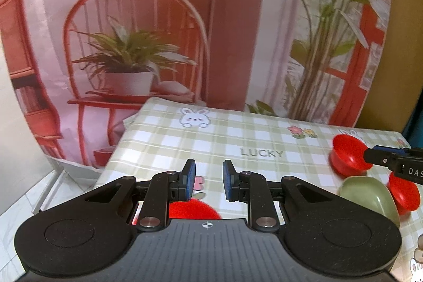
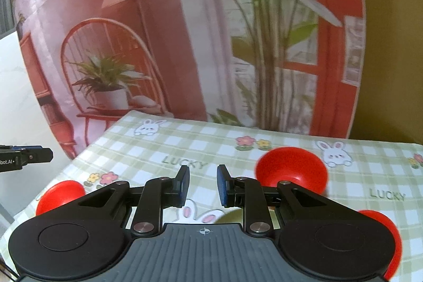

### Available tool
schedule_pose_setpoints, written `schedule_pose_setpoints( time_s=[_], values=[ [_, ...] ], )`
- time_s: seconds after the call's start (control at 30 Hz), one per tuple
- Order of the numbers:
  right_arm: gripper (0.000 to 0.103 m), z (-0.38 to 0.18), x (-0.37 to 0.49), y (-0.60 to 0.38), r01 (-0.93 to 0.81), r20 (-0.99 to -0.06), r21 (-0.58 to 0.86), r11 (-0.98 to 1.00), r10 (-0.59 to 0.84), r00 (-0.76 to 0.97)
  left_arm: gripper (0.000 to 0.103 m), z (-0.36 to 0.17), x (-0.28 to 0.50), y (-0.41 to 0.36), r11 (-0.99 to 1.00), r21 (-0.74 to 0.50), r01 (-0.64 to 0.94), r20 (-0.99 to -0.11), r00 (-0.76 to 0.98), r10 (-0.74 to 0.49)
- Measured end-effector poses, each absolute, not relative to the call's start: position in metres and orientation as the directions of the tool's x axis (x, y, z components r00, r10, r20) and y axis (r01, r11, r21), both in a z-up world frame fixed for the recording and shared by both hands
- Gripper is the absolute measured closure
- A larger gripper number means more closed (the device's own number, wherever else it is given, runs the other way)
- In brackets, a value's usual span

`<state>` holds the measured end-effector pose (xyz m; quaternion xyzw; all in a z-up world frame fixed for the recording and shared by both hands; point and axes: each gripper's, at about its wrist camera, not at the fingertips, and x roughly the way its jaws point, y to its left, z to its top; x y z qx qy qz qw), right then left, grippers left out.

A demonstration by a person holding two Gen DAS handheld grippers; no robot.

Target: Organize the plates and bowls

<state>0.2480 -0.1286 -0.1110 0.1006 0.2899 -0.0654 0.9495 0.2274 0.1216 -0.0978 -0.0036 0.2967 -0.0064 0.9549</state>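
Several red bowls stand on the checked tablecloth point(image 1: 264, 134). In the left wrist view one red bowl point(image 1: 346, 153) is at the right, with a second red bowl point(image 1: 404, 196) nearer and a pale green dish point(image 1: 367, 194) between them. A red piece point(image 1: 194, 208) shows under my left gripper point(image 1: 208, 176), whose blue pads stand a little apart with nothing between them. My right gripper point(image 2: 202, 183) is also slightly open and holds nothing. A red bowl point(image 2: 290, 168) lies just beyond its right finger. The green dish point(image 2: 230, 217) is mostly hidden under it.
A printed backdrop point(image 1: 185, 31) of a chair and plants hangs behind the table's far edge. The table's left edge point(image 1: 116, 149) drops to a white floor. More red bowls sit at the left point(image 2: 59, 193) and right point(image 2: 388, 229) of the right wrist view.
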Motion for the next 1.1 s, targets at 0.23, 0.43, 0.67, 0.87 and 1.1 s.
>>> schedule_pose_setpoints(
  time_s=[0.23,0.43,0.67,0.87,1.1],
  values=[
    [0.081,-0.113,0.273,-0.099,0.126,-0.575,0.144,0.982,-0.021,0.818,0.08,-0.1,0.223,0.154,0.999,-0.017,-0.044,-0.571,0.821,0.027],
    [0.081,-0.116,0.294,-0.071,0.071,-0.592,0.141,0.988,0.026,0.806,0.08,-0.103,0.217,0.182,0.996,-0.022,-0.092,-0.576,0.815,0.063],
    [0.081,-0.119,0.318,-0.037,-0.014,-0.613,0.131,0.991,0.092,0.785,0.068,-0.114,0.207,0.213,0.986,-0.054,-0.155,-0.588,0.804,0.094],
    [0.081,-0.127,0.332,-0.006,-0.094,-0.641,0.104,0.99,0.139,0.755,0.067,-0.137,0.202,0.224,0.982,-0.087,-0.17,-0.618,0.782,0.081],
    [0.081,-0.15,0.34,0.02,-0.133,-0.694,0.101,0.986,0.165,0.701,0.067,-0.156,0.198,0.219,0.981,-0.123,-0.152,-0.633,0.773,0.041]
  ],
)
